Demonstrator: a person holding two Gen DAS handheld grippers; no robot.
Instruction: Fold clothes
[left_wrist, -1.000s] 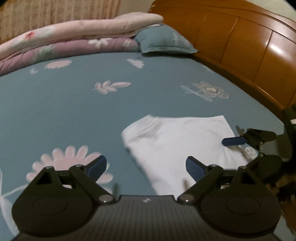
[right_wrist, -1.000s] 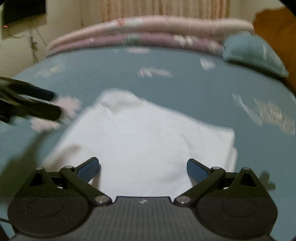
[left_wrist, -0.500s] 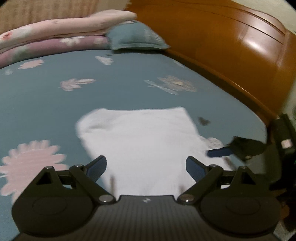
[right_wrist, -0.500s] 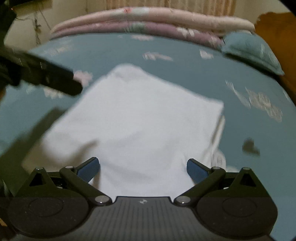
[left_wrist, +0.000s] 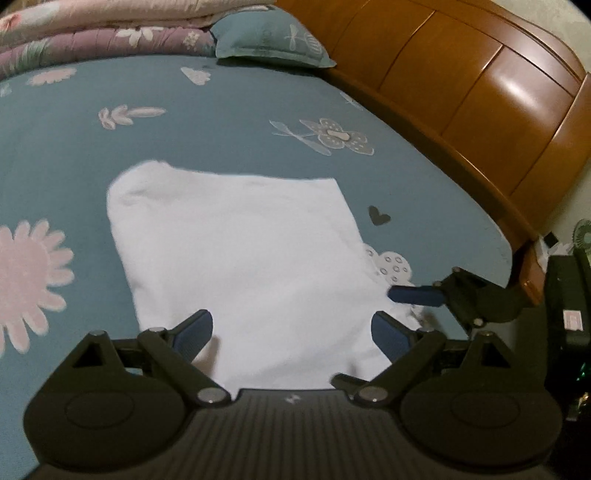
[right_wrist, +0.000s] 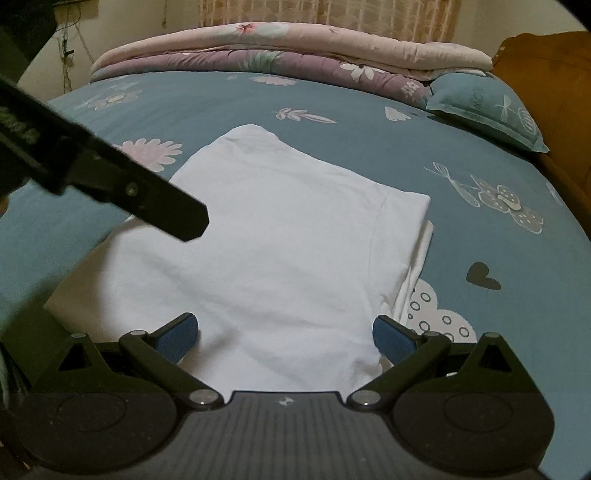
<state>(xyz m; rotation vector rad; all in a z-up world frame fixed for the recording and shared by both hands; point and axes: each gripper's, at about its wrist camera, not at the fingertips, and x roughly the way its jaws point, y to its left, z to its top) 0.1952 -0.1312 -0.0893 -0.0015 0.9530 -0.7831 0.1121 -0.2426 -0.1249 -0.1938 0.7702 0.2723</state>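
Observation:
A white garment (left_wrist: 240, 251) lies folded into a rough rectangle on the blue flowered bed sheet (left_wrist: 74, 147). In the right wrist view the same white garment (right_wrist: 288, 236) shows stacked layers along its right edge. My left gripper (left_wrist: 291, 330) hovers open over the near edge of the cloth, nothing between its fingers. My right gripper (right_wrist: 286, 338) is also open above the near edge, empty. In the left wrist view one blue pad of the right gripper's finger (left_wrist: 415, 295) sits by the garment's right corner. In the right wrist view the left gripper's black finger (right_wrist: 147, 199) crosses over the cloth's left side.
A wooden headboard (left_wrist: 480, 92) runs along the right of the bed. A blue pillow (left_wrist: 269, 40) and folded pink and purple quilts (right_wrist: 288, 55) lie at the far end. A curtain (right_wrist: 332, 18) hangs behind. The bed edge drops off at the near right.
Both grippers swung around toward the garment's near edge and came closer to it. The cloth now lies square in front of both, and both stay open.

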